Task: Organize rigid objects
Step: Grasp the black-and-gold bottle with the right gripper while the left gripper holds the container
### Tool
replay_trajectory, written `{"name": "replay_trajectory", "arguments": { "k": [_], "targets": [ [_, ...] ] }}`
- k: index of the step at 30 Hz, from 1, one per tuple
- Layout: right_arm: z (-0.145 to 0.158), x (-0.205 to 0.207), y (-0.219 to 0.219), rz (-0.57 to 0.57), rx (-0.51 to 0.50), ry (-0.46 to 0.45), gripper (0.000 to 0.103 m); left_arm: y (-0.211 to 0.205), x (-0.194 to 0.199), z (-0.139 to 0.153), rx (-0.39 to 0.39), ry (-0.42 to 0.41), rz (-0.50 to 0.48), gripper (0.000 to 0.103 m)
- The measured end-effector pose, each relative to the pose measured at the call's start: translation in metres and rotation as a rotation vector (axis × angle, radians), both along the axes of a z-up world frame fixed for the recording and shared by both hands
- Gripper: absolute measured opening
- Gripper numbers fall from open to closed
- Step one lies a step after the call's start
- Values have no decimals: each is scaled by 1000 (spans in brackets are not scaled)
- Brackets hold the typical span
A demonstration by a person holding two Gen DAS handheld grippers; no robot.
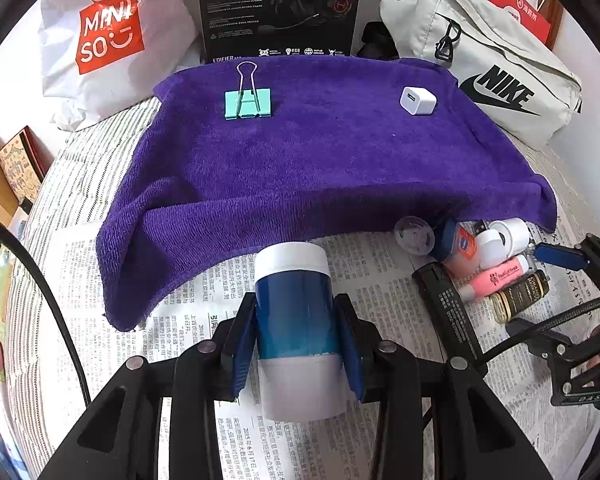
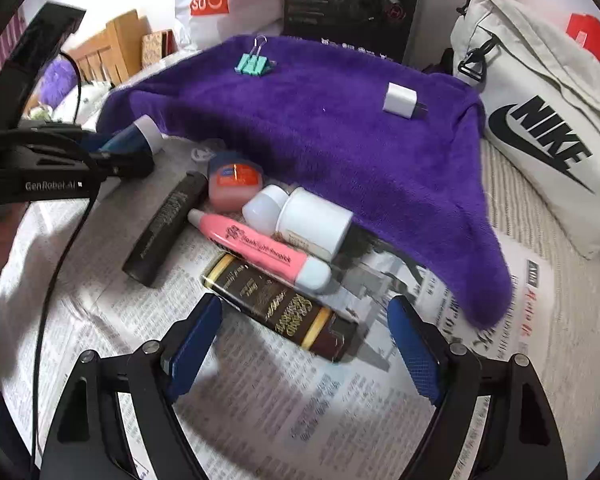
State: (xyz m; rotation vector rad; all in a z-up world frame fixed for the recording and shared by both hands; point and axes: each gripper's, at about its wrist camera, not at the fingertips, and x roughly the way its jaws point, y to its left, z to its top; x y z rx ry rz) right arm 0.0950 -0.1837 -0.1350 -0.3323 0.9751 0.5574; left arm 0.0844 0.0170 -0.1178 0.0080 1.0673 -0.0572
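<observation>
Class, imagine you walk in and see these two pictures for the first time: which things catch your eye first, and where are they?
The big purple towel spread across the middle stands out first, with a mint binder clip and a white charger lying on it. Next, the blue and white jar clamped in the left tongs. Then the heap of small bottles and tubes on the newspaper, just ahead of the open right tongs, with the pink tube brightest.

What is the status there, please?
Left gripper shut on blue-banded bottle. Right gripper open above dark gold-lettered bottle. Nothing in the way.
</observation>
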Motion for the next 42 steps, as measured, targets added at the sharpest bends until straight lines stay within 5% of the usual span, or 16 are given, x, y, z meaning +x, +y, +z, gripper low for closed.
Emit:
{"name": "replay_trajectory", "arguments": {
  "k": [2,4,9,15,23,33,42],
  "targets": [
    [0,-4,1,16,14,-8,70,0,0,0,1,0,-2,36],
    [3,-14,3,48,12,-25,47,0,0,0,4,-1,-2,36],
    [8,-32,10,132,-4,7,30,0,-1,0,2,-2,-3,36],
    [8,-23,17,138,-8,12,42,0,-1,0,1,-3,-3,36],
    [8,-28,27,142,-29,-34,33,1,-1,0,-2,0,-5,36],
    [14,-35,-44,-272,1,79,31,-1,-2,0,8,-3,-8,36],
    [14,-35,-26,-169,-31,97,32,-1,-2,0,5,0,-7,36]
  ]
}}
